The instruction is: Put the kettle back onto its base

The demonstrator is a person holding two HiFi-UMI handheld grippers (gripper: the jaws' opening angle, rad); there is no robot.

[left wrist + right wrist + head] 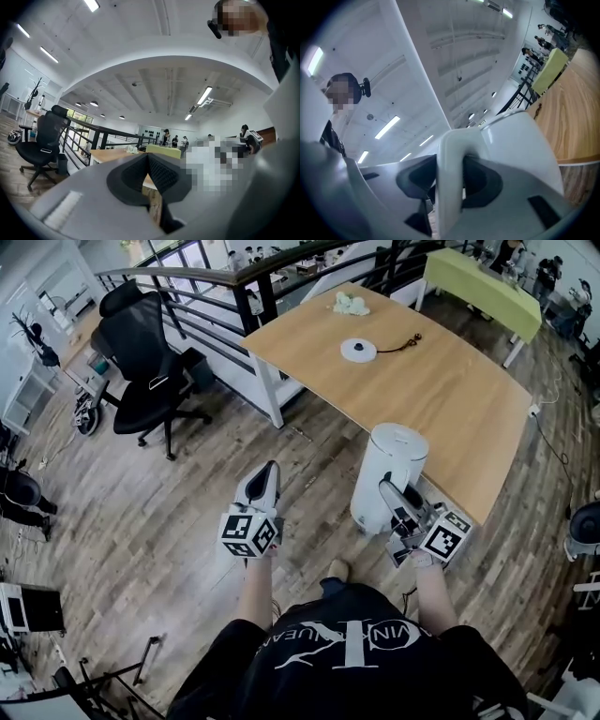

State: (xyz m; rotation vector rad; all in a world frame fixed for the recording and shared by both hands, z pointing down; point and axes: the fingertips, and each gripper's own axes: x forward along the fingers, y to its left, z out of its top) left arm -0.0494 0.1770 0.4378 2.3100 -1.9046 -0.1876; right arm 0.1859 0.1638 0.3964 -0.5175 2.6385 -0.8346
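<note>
Both forearms reach out level from a black printed T-shirt [347, 652]. The left gripper [269, 470] has its grey jaws closed tip to tip, with nothing between the ribbed black pads [161, 176]. The right gripper [389, 491] is clamped on the smooth, curved white handle [449, 187] of the tall white plastic kettle [386, 465] (glossy body, round flat lid). The kettle hangs upright in the air, just beside the near edge of the pale wooden table [450, 399] and above the grey-brown plank floor [169, 512]. Farther along the tabletop, well apart from the kettle, lies the round white kettle base [358, 350] with its black cord [398, 341]. A black swivel office chair [141, 362] stands to the left. Behind the table run black railings [216, 282], and beyond them is a lime-green covered table [483, 287].
</note>
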